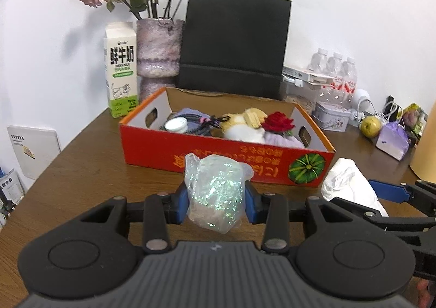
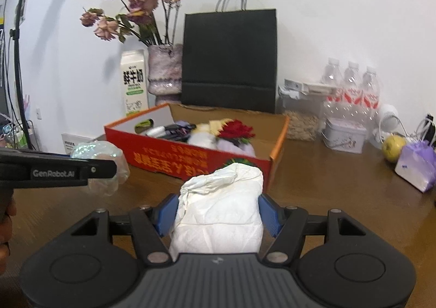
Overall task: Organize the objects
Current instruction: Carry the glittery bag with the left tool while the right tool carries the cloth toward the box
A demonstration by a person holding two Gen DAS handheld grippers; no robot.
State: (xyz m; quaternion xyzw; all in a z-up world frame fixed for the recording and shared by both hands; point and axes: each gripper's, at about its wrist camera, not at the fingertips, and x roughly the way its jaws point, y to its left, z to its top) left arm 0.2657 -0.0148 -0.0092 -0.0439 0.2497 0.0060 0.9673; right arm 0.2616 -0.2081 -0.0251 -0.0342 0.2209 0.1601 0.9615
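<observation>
Left gripper [image 1: 216, 199] clamps a glittery bag [image 1: 215, 190], right gripper [image 2: 218, 212] a white bundle [image 2: 220, 207]; only the right wrist view shows a stand [image 2: 17, 62]

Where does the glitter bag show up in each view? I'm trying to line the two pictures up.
Left wrist: the glitter bag sits at centre, clamped between the left gripper pads, in front of the red box.
Right wrist: the same bag is at the left edge, partly hidden behind the left gripper's black finger.
Shared landmark: the black paper bag standing behind the red box in both views.
</observation>
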